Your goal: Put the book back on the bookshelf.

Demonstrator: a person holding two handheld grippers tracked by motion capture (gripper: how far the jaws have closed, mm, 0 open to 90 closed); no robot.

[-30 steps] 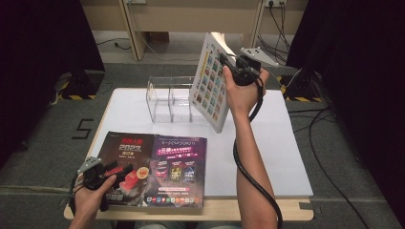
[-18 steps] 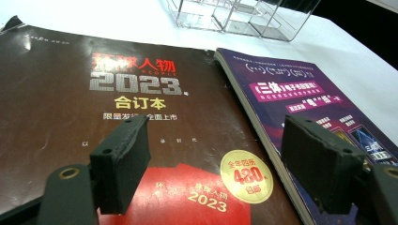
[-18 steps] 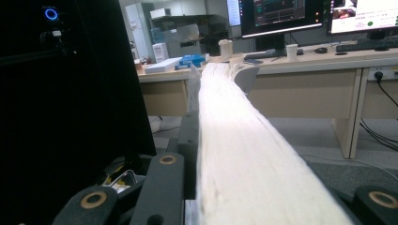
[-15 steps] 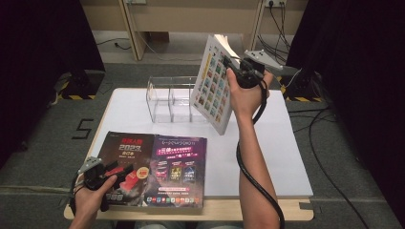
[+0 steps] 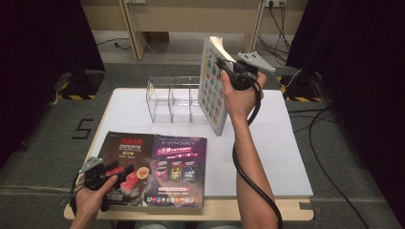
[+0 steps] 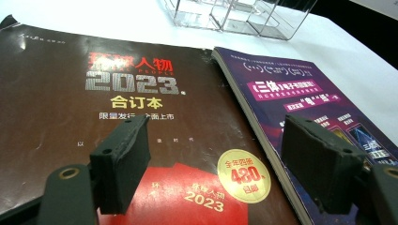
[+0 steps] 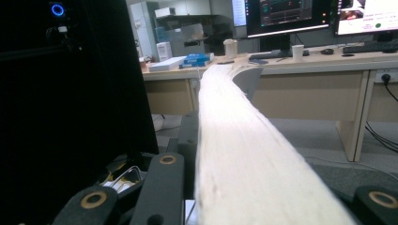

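Book (image 5: 212, 86) with white cover printed in a grid of small coloured pictures: held upright and tilted in the air above the far middle of the white bench (image 5: 282, 143), its lower corner close over the bench top just beside the right end of the clear rack. Right tongs (image 5: 228, 67) pinch it near the top edge, one jaw on each cover; in the right gripper view the pale page block (image 7: 244, 154) runs straight out from between the two black jaws and curves away at its far end.

Rack (image 5: 172, 98), clear plastic, with upright dividers: stands at the far side of the bench, to the left of the held book.

Magazine, dark brown cover (image 5: 126, 167) with red and silver lettering and a round yellow sticker (image 6: 243, 175): lies flat at the near left of the bench. Left tongs (image 5: 122, 171) hover low over its lower part, jaws spread wide, pads clear of the cover and nothing between them; the sticker shows between the two pads (image 6: 123, 166) in the left gripper view.

Magazine, purple cover (image 5: 179, 169): lies flat, touching the brown one along its right edge, well apart from the lifted book.

Cable (image 5: 248, 171), black: trails from the right tongs down along the person's forearm.
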